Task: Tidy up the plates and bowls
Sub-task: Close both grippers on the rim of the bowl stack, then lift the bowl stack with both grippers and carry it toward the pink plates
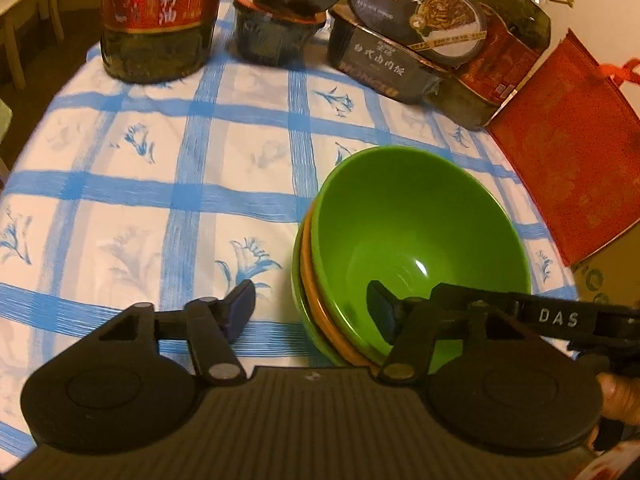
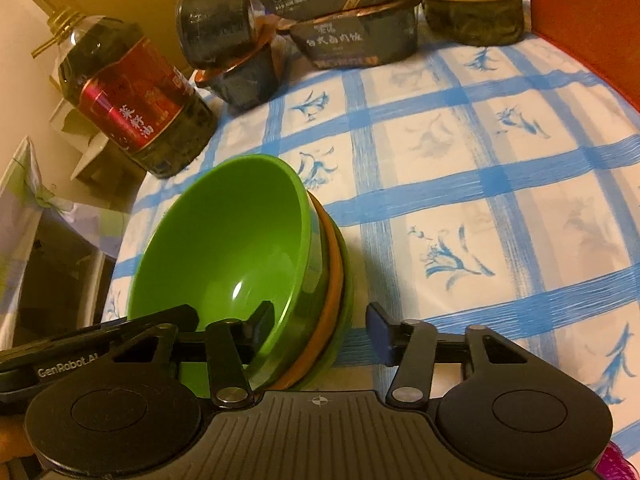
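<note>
A stack of nested bowls stands on the blue-checked tablecloth: a green bowl (image 1: 416,236) on top, an orange bowl (image 1: 316,300) under it, another green bowl (image 1: 308,320) at the bottom. My left gripper (image 1: 312,308) is open, its jaws straddling the stack's near left rim, one finger inside the top bowl. In the right wrist view the top green bowl (image 2: 224,240) and orange bowl (image 2: 332,280) show too. My right gripper (image 2: 320,328) is open, straddling the stack's right rim, its left finger inside the bowl.
Large oil bottles (image 1: 156,20) (image 2: 132,100), dark instant-meal boxes (image 1: 400,40) (image 2: 352,40) and cups (image 1: 276,32) crowd the table's far side. A red bag (image 1: 568,152) lies at the right. The table edge (image 2: 120,240) drops off beside the bowls.
</note>
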Motion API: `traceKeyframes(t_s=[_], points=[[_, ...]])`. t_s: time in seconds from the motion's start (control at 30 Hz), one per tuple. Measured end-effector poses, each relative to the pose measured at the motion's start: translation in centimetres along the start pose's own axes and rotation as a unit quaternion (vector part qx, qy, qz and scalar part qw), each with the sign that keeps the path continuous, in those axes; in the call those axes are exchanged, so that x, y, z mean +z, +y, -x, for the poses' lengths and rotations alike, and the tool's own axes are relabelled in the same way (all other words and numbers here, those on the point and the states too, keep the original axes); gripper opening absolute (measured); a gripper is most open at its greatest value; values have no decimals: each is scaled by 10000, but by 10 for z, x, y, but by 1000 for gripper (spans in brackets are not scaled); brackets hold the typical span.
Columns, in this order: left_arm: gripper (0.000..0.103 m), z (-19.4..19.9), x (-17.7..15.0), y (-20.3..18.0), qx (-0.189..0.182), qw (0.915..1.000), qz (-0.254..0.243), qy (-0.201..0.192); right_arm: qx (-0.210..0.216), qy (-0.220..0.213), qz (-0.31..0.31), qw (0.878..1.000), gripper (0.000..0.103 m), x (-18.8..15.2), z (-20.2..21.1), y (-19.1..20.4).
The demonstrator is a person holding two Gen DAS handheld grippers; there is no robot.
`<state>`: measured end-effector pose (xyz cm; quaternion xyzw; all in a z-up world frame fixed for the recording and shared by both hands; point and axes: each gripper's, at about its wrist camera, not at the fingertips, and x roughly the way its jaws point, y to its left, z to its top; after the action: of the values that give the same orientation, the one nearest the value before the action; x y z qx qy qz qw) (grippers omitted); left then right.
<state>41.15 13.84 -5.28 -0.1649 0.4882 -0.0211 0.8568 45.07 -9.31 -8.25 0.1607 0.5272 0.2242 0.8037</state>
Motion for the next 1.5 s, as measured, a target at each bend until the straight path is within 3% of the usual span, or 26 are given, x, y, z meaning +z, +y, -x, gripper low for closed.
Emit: traceKeyframes(t_s=[0.17, 0.43, 1.07, 1.5], points=[[44, -8, 1, 6, -93, 9998, 102, 132, -34, 63, -76, 9999, 38, 0, -7, -3], [30, -8, 1, -1, -153, 9998, -25, 158, -39, 121, -125, 9998, 34, 3, -7, -7], [27, 12, -12, -12, 125, 9995, -265, 148, -280, 133, 110, 9995, 28, -13, 7, 12], [26, 94, -74, -8, 121, 9998, -126, -29, -237, -31, 239, 9994, 28, -85, 70, 53]])
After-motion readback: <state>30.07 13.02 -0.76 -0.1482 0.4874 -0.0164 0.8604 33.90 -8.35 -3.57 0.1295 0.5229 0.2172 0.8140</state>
